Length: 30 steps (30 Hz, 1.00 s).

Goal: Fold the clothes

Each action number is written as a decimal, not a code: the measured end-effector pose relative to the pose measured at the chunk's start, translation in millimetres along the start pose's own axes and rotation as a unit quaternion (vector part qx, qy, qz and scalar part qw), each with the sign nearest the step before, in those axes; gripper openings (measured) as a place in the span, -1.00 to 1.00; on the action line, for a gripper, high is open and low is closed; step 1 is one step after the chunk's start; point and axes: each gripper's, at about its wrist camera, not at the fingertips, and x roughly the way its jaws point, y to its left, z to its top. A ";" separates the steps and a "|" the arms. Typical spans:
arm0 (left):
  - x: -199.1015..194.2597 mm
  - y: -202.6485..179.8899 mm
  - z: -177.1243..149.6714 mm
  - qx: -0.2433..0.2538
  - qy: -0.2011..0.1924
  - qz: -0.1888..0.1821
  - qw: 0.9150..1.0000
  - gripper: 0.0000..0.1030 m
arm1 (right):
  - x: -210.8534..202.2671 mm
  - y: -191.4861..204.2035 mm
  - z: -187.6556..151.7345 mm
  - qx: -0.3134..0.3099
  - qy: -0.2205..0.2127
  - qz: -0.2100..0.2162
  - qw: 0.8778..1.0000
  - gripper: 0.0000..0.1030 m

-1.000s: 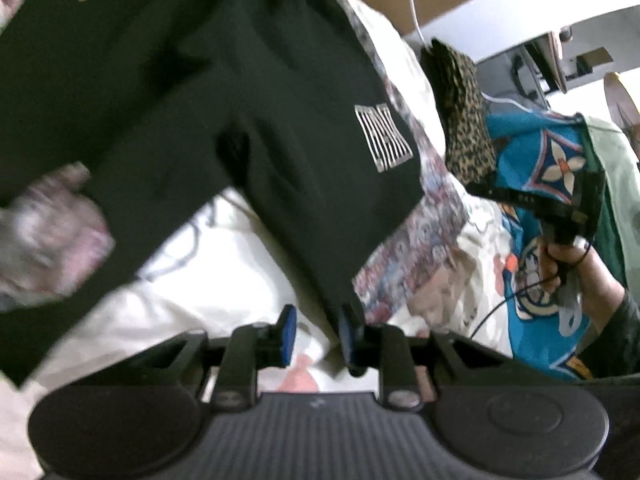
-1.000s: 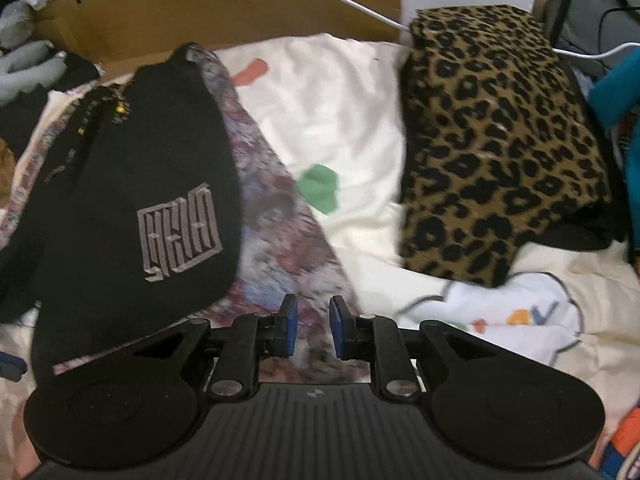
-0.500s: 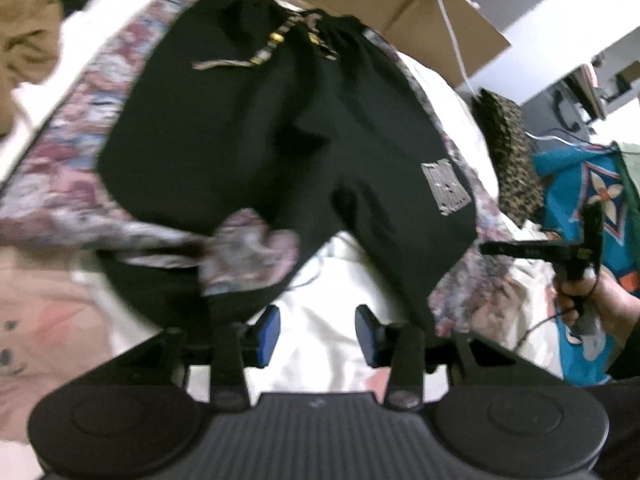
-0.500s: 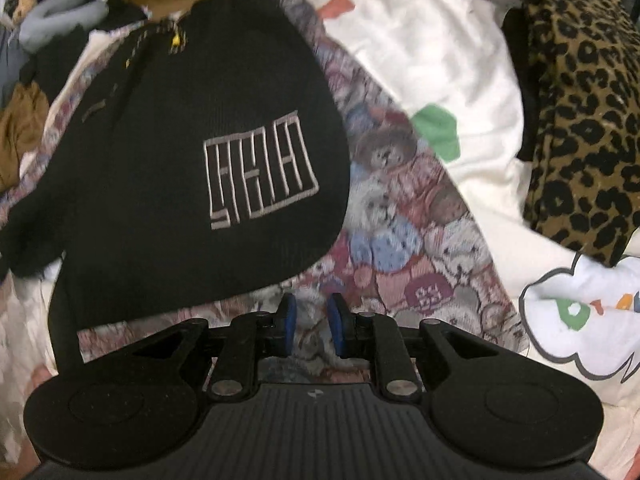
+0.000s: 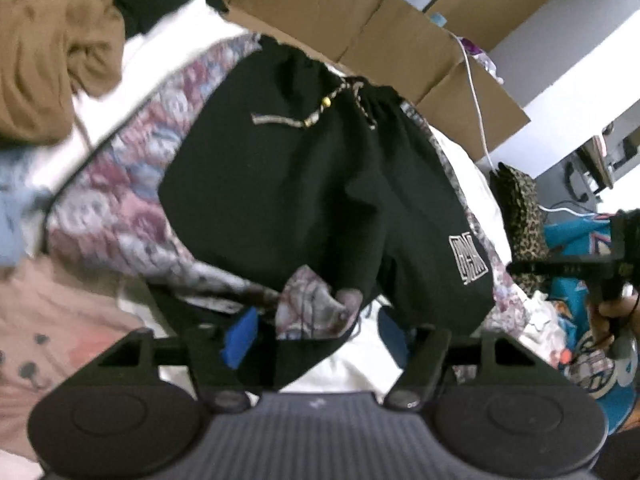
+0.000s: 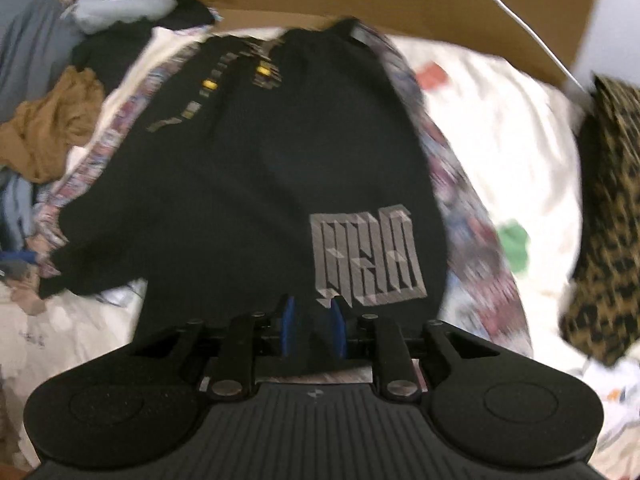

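Note:
Black shorts (image 5: 304,200) with a drawstring, patterned side stripes and a grey logo (image 6: 366,258) lie spread on the light bedding (image 6: 500,128). My left gripper (image 5: 316,336) is open, its blue pads (image 5: 240,336) wide apart on either side of one leg's hem, whose patterned lining is turned up. My right gripper (image 6: 312,328) is shut on the black hem of the other leg, just below the logo. In the left wrist view the right gripper (image 5: 560,268) shows side on, held by a hand (image 5: 612,320).
A folded leopard-print garment (image 6: 604,216) lies to the right on the bedding. A brown garment (image 6: 48,132) and grey-blue clothes (image 6: 36,32) are heaped at the left. Flattened cardboard (image 5: 360,20) and a white cable (image 5: 476,92) stand behind. A teal patterned cloth (image 5: 572,236) is at the far right.
My left gripper was shut on the shorts' leg a second ago; it has opened wide and drawn back, and the leg now lies down. The right gripper moved left, staying shut.

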 end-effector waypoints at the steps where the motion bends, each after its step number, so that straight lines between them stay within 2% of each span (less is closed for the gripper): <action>1: 3.3 2.3 -1.9 -0.004 0.003 -0.011 1.000 0.27 | -0.7 6.8 7.0 -0.005 -0.001 0.004 1.000 -0.36; 2: 6.7 4.6 -3.7 -0.008 0.006 -0.022 1.000 0.23 | -0.7 13.8 13.6 -0.010 -0.001 0.009 1.000 -0.36; 4: 10.5 6.3 -7.2 -0.013 0.014 -0.036 0.999 0.02 | -0.1 27.0 24.5 -0.019 0.001 0.019 1.000 -0.36; 6: 9.0 7.0 -11.9 -0.015 0.014 -0.052 0.998 -0.37 | 0.4 38.3 31.8 -0.028 0.003 0.026 0.999 -0.36; 10: 4.0 7.4 -22.3 -0.017 0.017 -0.072 0.997 -0.68 | 3.5 59.6 37.4 -0.038 0.006 0.043 0.998 -0.33; 11: 3.4 7.7 -25.7 -0.019 0.021 -0.072 0.997 -0.82 | 5.8 63.7 36.6 -0.037 0.008 0.051 0.998 -0.30; 14: 0.6 10.4 -38.1 -0.031 0.029 -0.073 0.996 -0.90 | 16.5 74.3 29.8 -0.032 0.018 0.065 0.997 -0.29; 20: -0.8 4.9 -58.8 -0.031 0.033 -0.083 0.995 -0.92 | 29.1 92.2 5.4 -0.011 0.044 0.111 0.993 -0.29; 24: 9.9 -7.0 -64.7 -0.011 0.045 -0.084 0.995 -0.92 | 35.8 98.8 -10.8 0.007 0.062 0.136 0.989 -0.29; 30: 22.5 -19.5 -67.9 -0.007 0.061 -0.100 0.993 -0.92 | 49.8 108.0 -29.7 0.025 0.082 0.161 0.983 -0.29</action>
